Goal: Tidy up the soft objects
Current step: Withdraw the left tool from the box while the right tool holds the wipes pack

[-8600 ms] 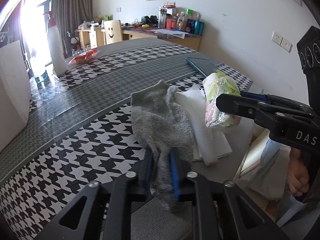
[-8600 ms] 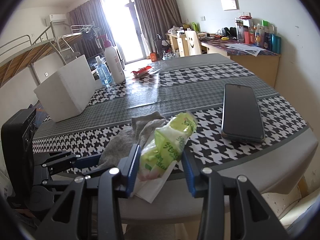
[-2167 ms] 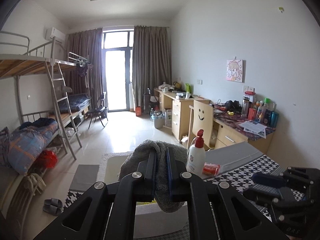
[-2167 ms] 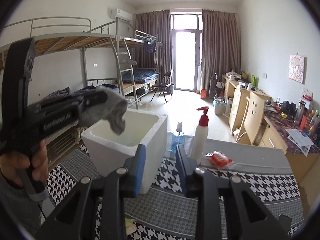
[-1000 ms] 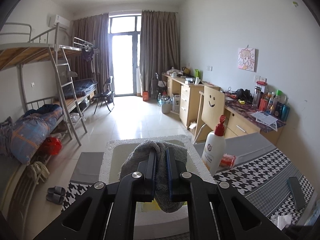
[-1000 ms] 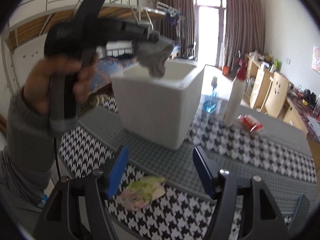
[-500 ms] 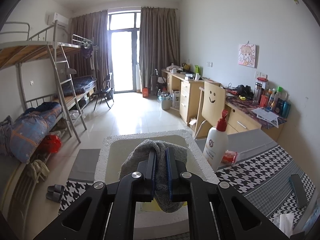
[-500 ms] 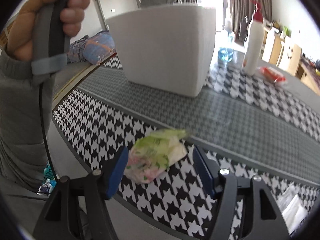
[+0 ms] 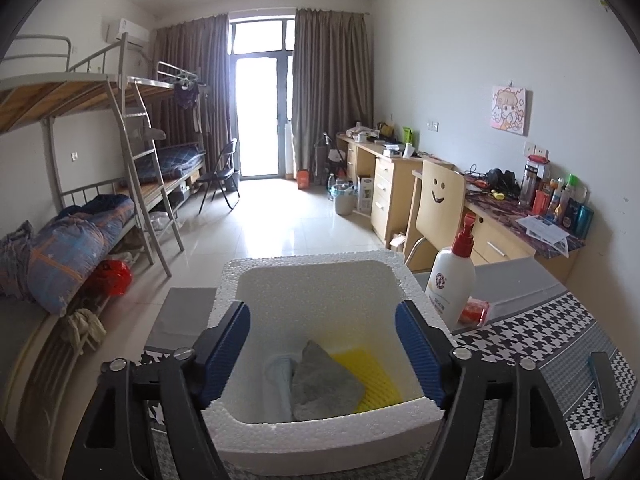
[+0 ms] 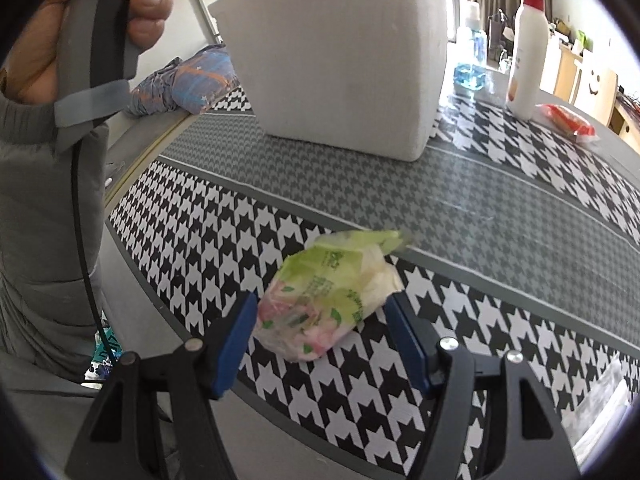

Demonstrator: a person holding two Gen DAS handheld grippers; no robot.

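The grey sock now lies inside the white foam box, dropped from your left gripper, which hangs wide open and empty above it. That item is sorted. Your right gripper, also open, has lowered to straddle the green tissue pack on the houndstooth table, holding nothing yet.

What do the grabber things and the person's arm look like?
Both grippers, left gripper and right gripper, have black frames with silver screws and ribbed blue pads on the fingers. The hand grips a grey handle, wears a grey sleeve, and a black cable hangs down.
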